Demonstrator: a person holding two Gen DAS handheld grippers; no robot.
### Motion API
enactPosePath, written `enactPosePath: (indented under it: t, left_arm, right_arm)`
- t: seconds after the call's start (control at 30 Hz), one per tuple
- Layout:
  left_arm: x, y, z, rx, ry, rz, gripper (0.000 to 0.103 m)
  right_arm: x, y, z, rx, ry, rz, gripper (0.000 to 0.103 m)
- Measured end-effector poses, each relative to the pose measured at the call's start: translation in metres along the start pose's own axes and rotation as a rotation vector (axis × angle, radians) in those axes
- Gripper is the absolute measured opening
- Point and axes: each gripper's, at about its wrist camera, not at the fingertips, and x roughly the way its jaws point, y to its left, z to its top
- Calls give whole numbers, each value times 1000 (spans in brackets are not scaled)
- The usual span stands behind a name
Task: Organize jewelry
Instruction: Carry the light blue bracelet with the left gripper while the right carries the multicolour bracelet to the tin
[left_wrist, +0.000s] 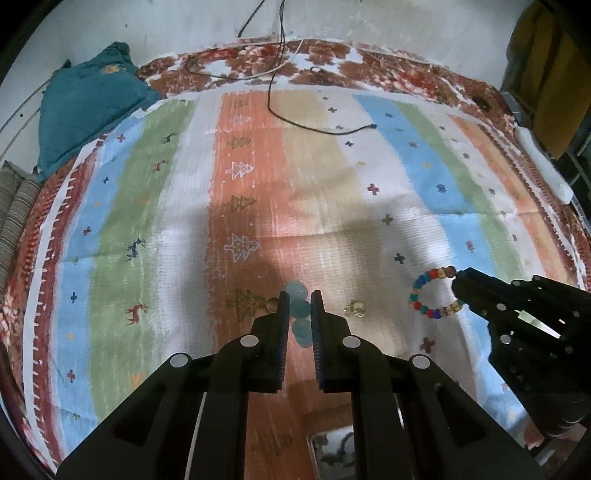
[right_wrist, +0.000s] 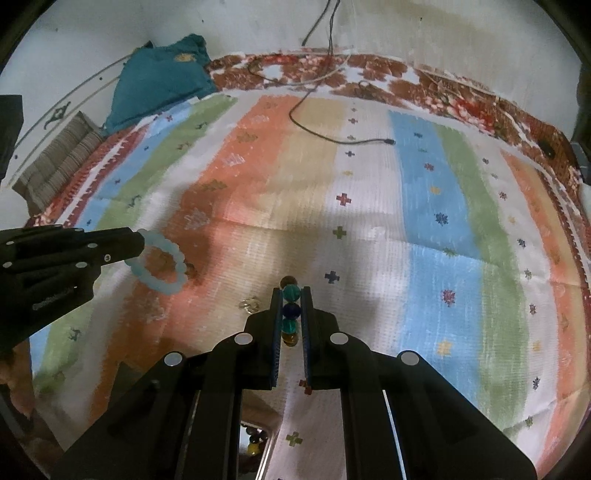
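Observation:
My left gripper (left_wrist: 300, 297) is shut on a pale blue beaded bracelet (left_wrist: 300, 309), seen edge-on between its fingers; the right wrist view shows this bracelet (right_wrist: 162, 284) as a ring hanging from the left gripper (right_wrist: 142, 242) just above the striped cloth. My right gripper (right_wrist: 291, 291) is shut on a multicoloured beaded bracelet (right_wrist: 290, 312); the left wrist view shows that bracelet (left_wrist: 428, 312) as a ring held by the right gripper (left_wrist: 458, 286). A small clear crystal piece (left_wrist: 354, 309) lies on the cloth between the two grippers; it also shows in the right wrist view (right_wrist: 251, 305).
A striped cloth (left_wrist: 325, 192) covers a red patterned bedspread (left_wrist: 332, 62). A black cable (left_wrist: 317, 127) lies across the far middle. A teal folded cloth (left_wrist: 88, 107) sits at the far left. A shiny tray edge (left_wrist: 332, 450) shows below the left gripper.

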Motion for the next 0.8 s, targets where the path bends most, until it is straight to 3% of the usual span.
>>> enactPosePath:
  t: [0.8]
  left_arm:
    - [-62, -28, -35, 38, -109, -76, 11]
  right_arm:
    - [-50, 26, -22, -40, -112, 28, 11]
